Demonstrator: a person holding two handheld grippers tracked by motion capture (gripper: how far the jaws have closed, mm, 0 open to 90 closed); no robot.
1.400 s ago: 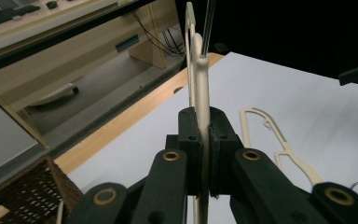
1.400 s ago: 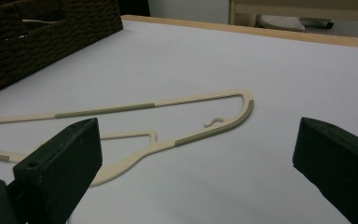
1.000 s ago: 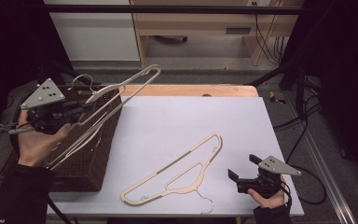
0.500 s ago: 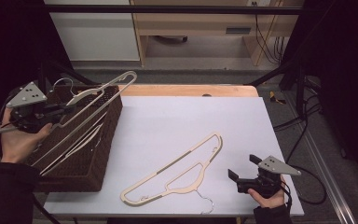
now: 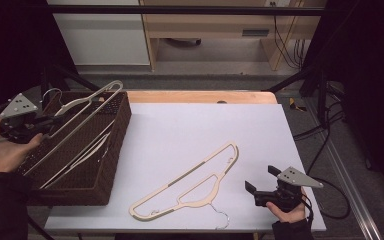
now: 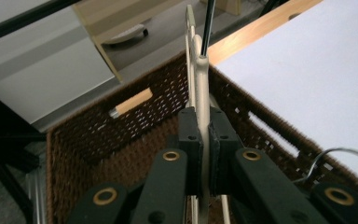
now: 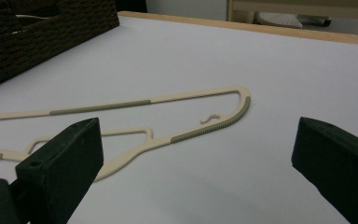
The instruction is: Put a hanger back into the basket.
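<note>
Left gripper [image 5: 55, 120] had my jaws clamped tight on a hanger [image 5: 82, 107], its thin cream edge pinched right between the pads [image 6: 189, 135] and running up and away from them. It hung tilted over the brown basket [image 5: 107, 172] at the table's left, where more hangers lay inside. Right gripper [image 5: 261, 182] sat wide open near the front edge, holding nothing, with a second hanger [image 5: 190, 182] flat on the white table [image 5: 180, 130] just ahead of its jaws.

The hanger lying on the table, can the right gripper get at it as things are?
Probably yes. The right gripper is open beside the hanger, with bare table between them and nothing in the way.
</note>
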